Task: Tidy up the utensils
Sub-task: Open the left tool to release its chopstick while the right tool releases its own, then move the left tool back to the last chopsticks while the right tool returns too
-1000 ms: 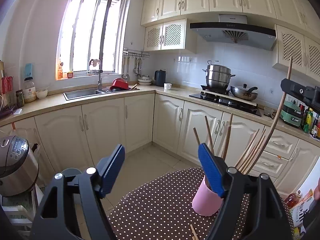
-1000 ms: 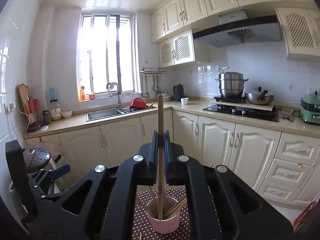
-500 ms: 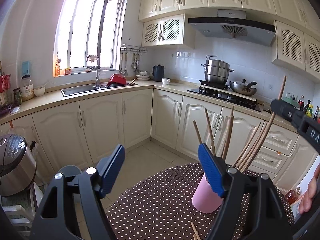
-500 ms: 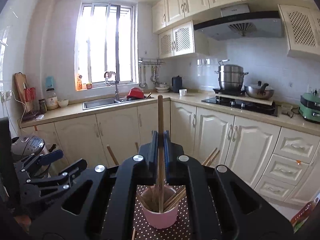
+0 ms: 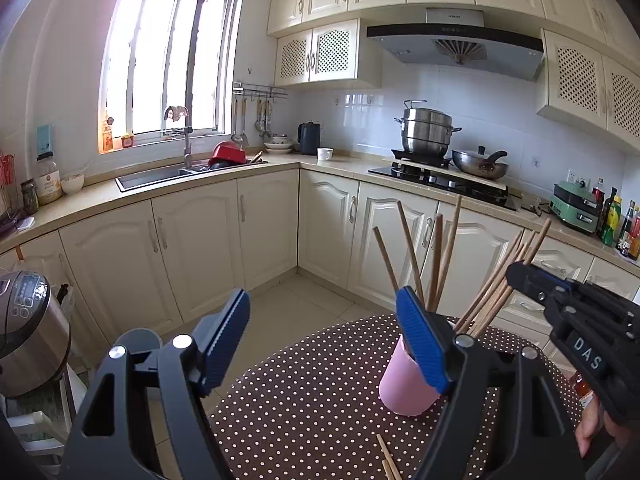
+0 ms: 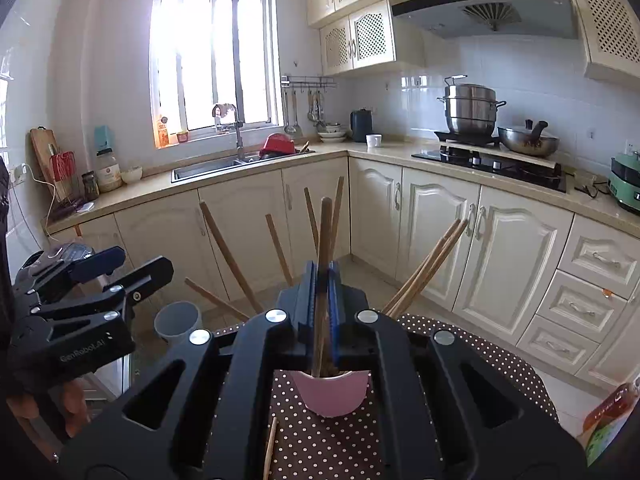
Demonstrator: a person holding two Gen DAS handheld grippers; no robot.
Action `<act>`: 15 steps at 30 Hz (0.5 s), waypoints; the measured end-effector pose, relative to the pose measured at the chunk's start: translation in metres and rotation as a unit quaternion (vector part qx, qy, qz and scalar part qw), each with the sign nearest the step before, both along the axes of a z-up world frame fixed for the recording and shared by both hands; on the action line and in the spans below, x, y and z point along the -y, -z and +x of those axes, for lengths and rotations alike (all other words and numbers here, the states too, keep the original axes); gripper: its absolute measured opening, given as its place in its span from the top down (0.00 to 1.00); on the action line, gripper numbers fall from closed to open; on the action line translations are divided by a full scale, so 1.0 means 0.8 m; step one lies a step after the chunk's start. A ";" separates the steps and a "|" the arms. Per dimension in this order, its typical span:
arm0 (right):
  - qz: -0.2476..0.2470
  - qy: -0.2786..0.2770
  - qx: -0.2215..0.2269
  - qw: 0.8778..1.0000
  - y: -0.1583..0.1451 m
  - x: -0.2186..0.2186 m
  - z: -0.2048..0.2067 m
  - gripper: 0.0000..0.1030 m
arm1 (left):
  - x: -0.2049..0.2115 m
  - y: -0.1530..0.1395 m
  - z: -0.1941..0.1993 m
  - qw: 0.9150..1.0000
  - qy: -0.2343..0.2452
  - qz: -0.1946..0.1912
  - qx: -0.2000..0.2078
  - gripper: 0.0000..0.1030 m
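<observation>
My right tongs [image 6: 323,292] are clamped tight on a single long wooden chopstick [image 6: 325,240], which stands nearly upright between the blue pads. Its lower end dips inside the rim of the round pink plastic cup [image 6: 334,398] that sits directly below and just ahead of these tongs on the brown polka-dotted surface [image 6: 492,356]. A bundle of other wooden chopsticks [image 6: 424,270] already fans out of the cup to both sides of the one I hold. My left tongs [image 5: 324,334] hang wide open and empty, with the cup just beyond their right pad, touching nothing.

The step in hand, as I judge it, is dropping this chopstick in with the rest. To do it well I want the tip well below the rim before I let go, so it slides down among the others instead of bouncing out. The stick should stay close to upright and over the middle of the cup; a leaning release could tip this light cup, which is already loaded toward its edges. Opening the pads gently and lifting straight away should avoid snagging the neighbouring sticks.

At least one loose wooden chopstick [image 6: 270,446] lies on the surface, nearer me than the cup, so the job is not finished.
</observation>
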State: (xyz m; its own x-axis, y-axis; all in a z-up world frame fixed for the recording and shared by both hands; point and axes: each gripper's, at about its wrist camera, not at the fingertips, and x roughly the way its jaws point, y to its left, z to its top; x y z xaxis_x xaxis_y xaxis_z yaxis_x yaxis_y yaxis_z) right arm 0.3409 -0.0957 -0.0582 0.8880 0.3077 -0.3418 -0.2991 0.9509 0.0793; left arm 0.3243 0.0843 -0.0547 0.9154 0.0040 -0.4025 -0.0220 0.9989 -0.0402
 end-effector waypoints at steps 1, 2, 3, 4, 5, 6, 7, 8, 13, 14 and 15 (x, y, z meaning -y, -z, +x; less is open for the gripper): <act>0.000 -0.001 -0.005 1.000 0.003 -0.001 0.001 0.94 | 0.001 0.000 -0.001 1.000 0.001 0.000 0.000 0.28; 0.000 -0.001 -0.009 1.000 0.006 -0.001 0.002 0.94 | 0.001 -0.001 -0.001 1.000 0.001 -0.001 -0.001 0.28; 0.001 0.000 -0.011 1.000 0.008 0.000 0.003 0.94 | 0.002 -0.001 -0.002 1.000 0.002 -0.001 -0.001 0.28; 0.002 0.001 -0.013 1.000 0.009 0.001 0.003 0.94 | 0.004 -0.003 -0.003 1.000 0.002 0.000 -0.001 0.28; 0.004 0.002 -0.017 1.000 0.011 0.002 0.003 0.94 | 0.005 -0.003 -0.004 1.000 0.003 0.000 0.000 0.28; 0.007 0.001 -0.021 1.000 0.013 0.003 0.003 0.94 | 0.006 -0.004 -0.005 1.000 0.004 0.001 -0.001 0.28; 0.009 0.000 -0.024 1.000 0.013 0.004 0.004 0.94 | 0.007 -0.004 -0.006 1.000 0.005 0.002 -0.002 0.28; 0.011 0.001 -0.028 1.000 0.014 0.005 0.003 0.94 | 0.008 -0.005 -0.007 1.000 0.007 0.002 -0.002 0.28; 0.016 0.000 -0.039 0.999 0.017 0.009 -0.002 0.93 | 0.014 -0.007 -0.014 1.000 0.010 0.005 -0.004 0.28; 0.017 -0.001 -0.040 0.999 0.017 0.010 -0.003 0.93 | 0.014 -0.008 -0.015 1.000 0.011 0.006 -0.005 0.28; 0.017 -0.001 -0.041 0.999 0.017 0.010 -0.006 0.93 | 0.015 -0.008 -0.017 1.000 0.011 0.006 -0.005 0.28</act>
